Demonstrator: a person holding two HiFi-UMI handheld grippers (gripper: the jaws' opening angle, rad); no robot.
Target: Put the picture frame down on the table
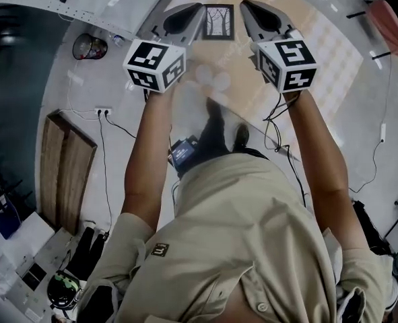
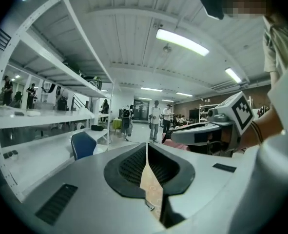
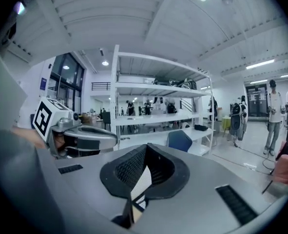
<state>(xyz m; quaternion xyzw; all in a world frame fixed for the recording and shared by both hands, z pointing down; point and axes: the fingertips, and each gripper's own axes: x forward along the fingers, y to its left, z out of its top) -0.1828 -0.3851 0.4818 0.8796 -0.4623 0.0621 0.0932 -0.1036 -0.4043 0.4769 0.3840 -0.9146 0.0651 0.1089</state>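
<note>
The picture frame [image 1: 219, 21], black-edged with a bare-tree print, lies flat and face up on the tan table [image 1: 306, 52], far below my hands. In the head view it shows between the two gripper tips. My left gripper [image 1: 197, 9] and right gripper [image 1: 246, 5] are held high, level and side by side, neither touching the frame. Along the left gripper [image 2: 147, 145] the dark pads meet with nothing held. The right gripper [image 3: 146, 147] is shut the same way. A tan sliver under the left jaws and a white one under the right show through the slits.
Cables and a power strip [image 1: 103, 111] lie on the floor at left beside a wooden board [image 1: 64, 170]. White shelving [image 2: 51, 116], a blue chair [image 2: 83, 144] and standing people [image 2: 156, 121] are ahead. A pink object [image 1: 394, 15] sits at far right.
</note>
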